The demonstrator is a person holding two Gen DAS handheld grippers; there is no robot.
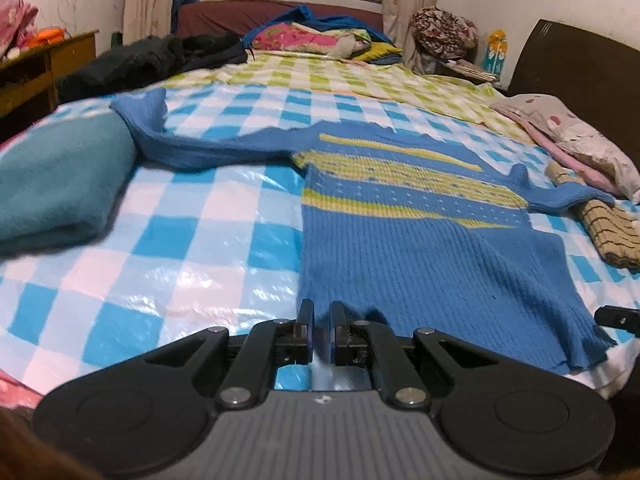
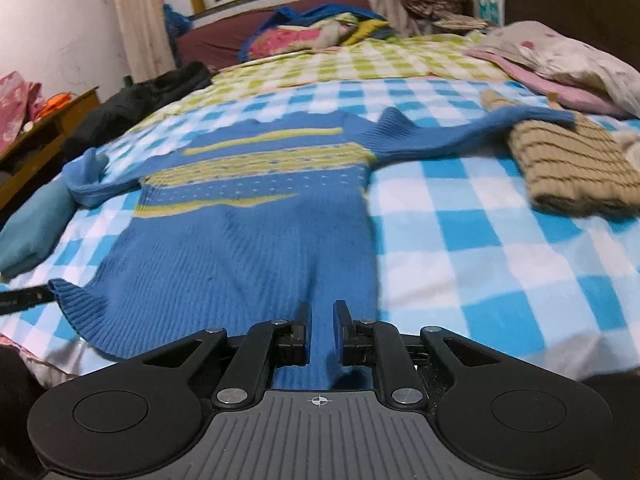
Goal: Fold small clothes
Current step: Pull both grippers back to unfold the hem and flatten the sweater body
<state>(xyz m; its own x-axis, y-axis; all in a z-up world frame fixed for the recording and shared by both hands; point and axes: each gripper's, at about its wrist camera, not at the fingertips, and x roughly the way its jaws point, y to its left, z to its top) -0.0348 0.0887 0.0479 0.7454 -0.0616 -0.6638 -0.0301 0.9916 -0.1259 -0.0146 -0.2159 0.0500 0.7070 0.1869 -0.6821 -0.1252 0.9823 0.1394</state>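
From the left view, the blue sweater [image 1: 420, 232] lies flat on the bed [image 1: 168, 248], stretching from near to far, and the left hand-held gripper [image 1: 320, 334] is pressed together at its near left corner. From the right view, the right hand-held gripper [image 2: 322, 332] sits over the near hem, slightly spread, with knit between its fingers but not pinched.

A blue sweater [image 2: 248, 232] lies spread flat on the checkered bed [image 2: 480, 240]. The right tool [image 2: 321, 314] sits over its hem, jaws slightly parted. One sleeve drapes a tan knit [image 2: 572, 172].
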